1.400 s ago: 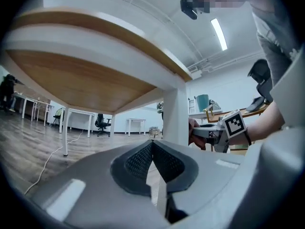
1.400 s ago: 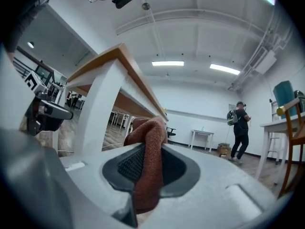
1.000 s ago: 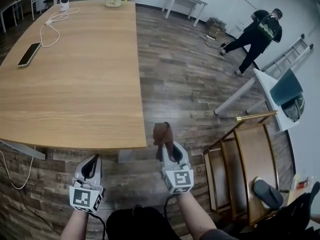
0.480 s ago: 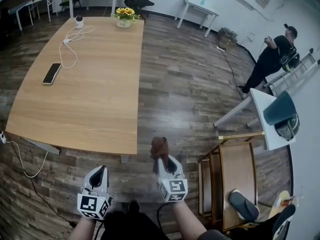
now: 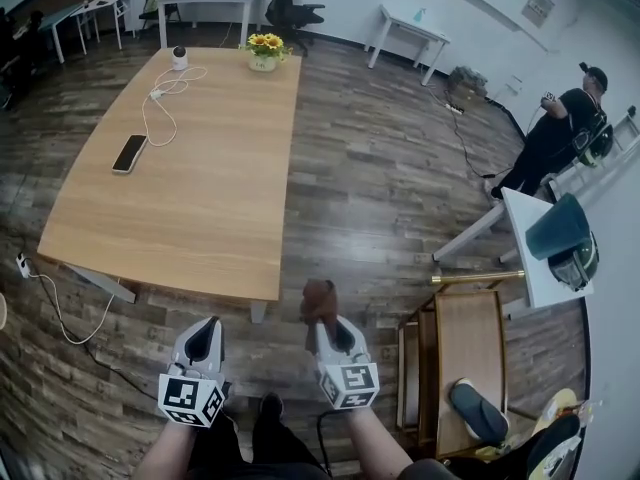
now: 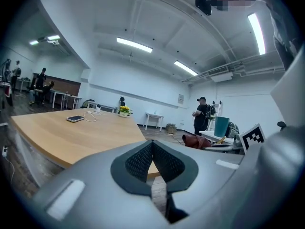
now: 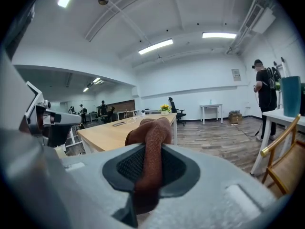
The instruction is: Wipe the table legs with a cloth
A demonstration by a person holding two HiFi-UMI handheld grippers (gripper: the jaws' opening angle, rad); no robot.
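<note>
A brown cloth sticks up from my right gripper, which is shut on it; in the right gripper view the cloth fills the gap between the jaws. My left gripper is shut with nothing in it, its pads pressed together. Both grippers hover over the floor just in front of the near edge of the long wooden table. A white table leg shows under the near right corner, between the two grippers. Another leg slants under the near left corner.
A phone, a white cable, a small camera and a flower pot lie on the tabletop. A wooden chair stands close on the right beside a white desk. A person stands far right. A cable trails on the floor at left.
The view has drawn back and risen, so the table looks farther away and more of the room shows. Both grippers keep their hold and spacing. The far person has walked right.
</note>
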